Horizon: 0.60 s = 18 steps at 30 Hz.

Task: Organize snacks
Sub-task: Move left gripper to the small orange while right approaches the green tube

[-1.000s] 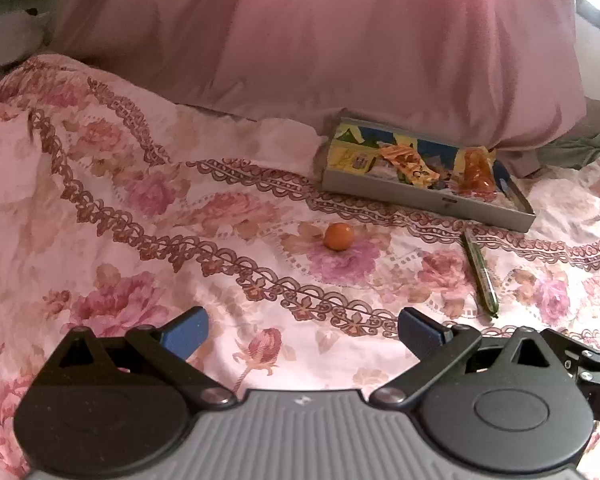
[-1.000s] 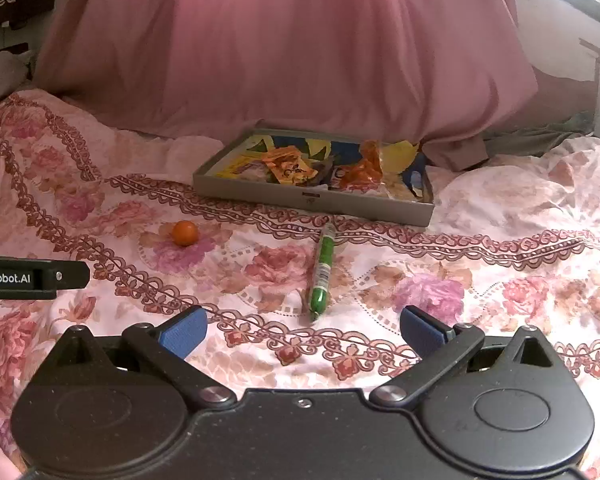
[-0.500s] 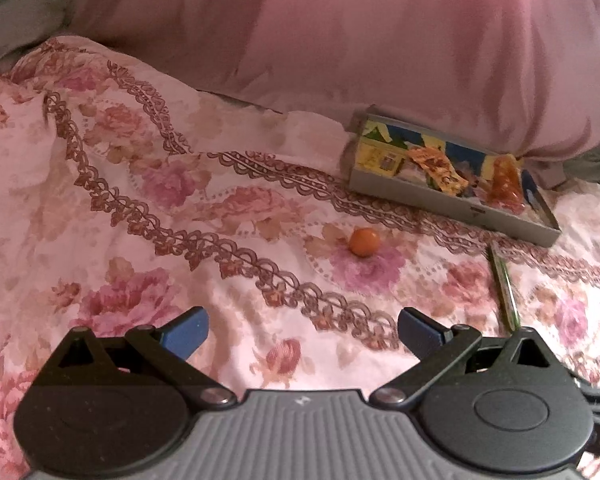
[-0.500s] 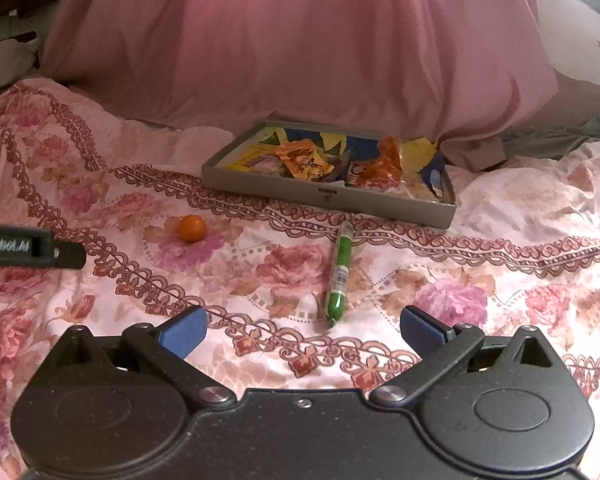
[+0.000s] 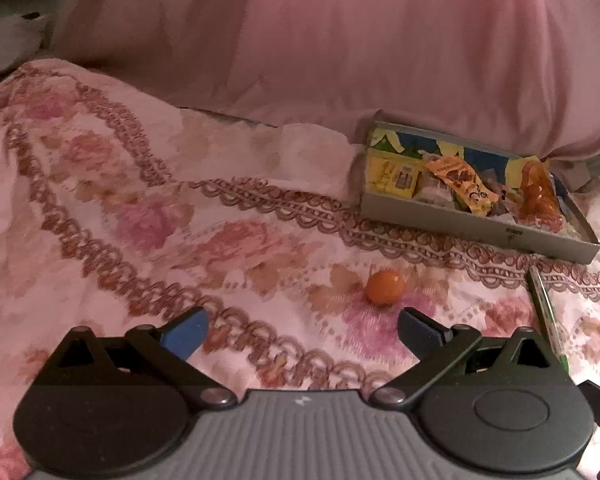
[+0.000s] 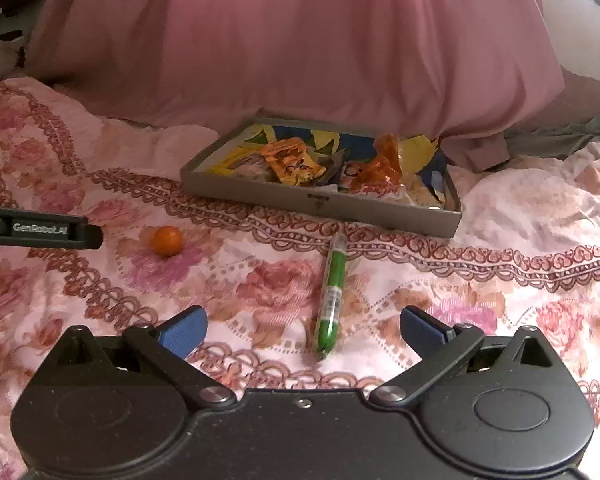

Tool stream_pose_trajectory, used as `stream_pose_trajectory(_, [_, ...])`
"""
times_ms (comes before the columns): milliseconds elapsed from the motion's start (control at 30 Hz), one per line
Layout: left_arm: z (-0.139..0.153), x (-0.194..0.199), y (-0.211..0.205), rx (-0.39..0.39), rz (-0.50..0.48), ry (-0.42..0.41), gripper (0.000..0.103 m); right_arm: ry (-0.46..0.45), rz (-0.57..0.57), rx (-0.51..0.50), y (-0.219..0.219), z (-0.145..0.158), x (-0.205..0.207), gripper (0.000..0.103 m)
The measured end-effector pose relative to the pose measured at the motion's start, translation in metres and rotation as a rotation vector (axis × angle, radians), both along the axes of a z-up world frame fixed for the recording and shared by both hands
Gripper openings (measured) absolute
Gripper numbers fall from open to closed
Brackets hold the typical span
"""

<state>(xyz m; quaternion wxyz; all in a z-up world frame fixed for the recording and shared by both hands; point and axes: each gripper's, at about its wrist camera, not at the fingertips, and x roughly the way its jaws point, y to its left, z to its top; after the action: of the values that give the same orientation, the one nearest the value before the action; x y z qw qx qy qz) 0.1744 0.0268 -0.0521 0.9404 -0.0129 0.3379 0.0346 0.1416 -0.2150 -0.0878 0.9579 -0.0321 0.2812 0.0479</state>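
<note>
Covering the bed is a wrinkled pink floral bedsheet (image 6: 520,208) with a dark red scalloped border pattern, and a large plain pink fabric drape (image 6: 300,40) hangs behind it at the far side. A bit of pale wall and a bright window edge show at the far right in the right wrist view.

On the sheet, far from both tools, sits a shallow grey rectangular tray (image 6: 260,190) holding crinkled orange and yellow snack wrappers (image 6: 294,160). Near the tray's front wall lies a slim green stick-shaped snack packet (image 6: 332,300), its far tip almost reaching the tray. Left of it, well apart, rests a small round orange candy ball (image 6: 167,241), alone on a printed flower.

The left gripper (image 5: 302,330) hovers over the sheet with its blue-padded fingers (image 5: 184,334) spread apart and empty; the ball lies just beyond its right finger. The right gripper (image 6: 302,330) likewise has its fingers wide apart, holding nothing, with the green packet's near end between them.
</note>
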Motion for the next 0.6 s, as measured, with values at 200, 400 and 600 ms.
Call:
stream_pose_trajectory(200, [-0.010, 0.026, -0.007, -0.003, -0.055, -0.036, 0.103, -0.027, -0.039, 0.001, -0.005, -0.001, 0.025, 0.102])
stream_pose_trajectory(400, [-0.023, 0.044, -0.009, -0.011, -0.111, -0.066, 0.103, -0.020, -0.089, 0.008, -0.012, -0.010, 0.053, 0.102])
stream_pose_trajectory(600, [-0.037, 0.066, -0.010, 0.031, -0.211, -0.087, 0.103, 0.026, -0.101, 0.043, -0.016, -0.022, 0.069, 0.100])
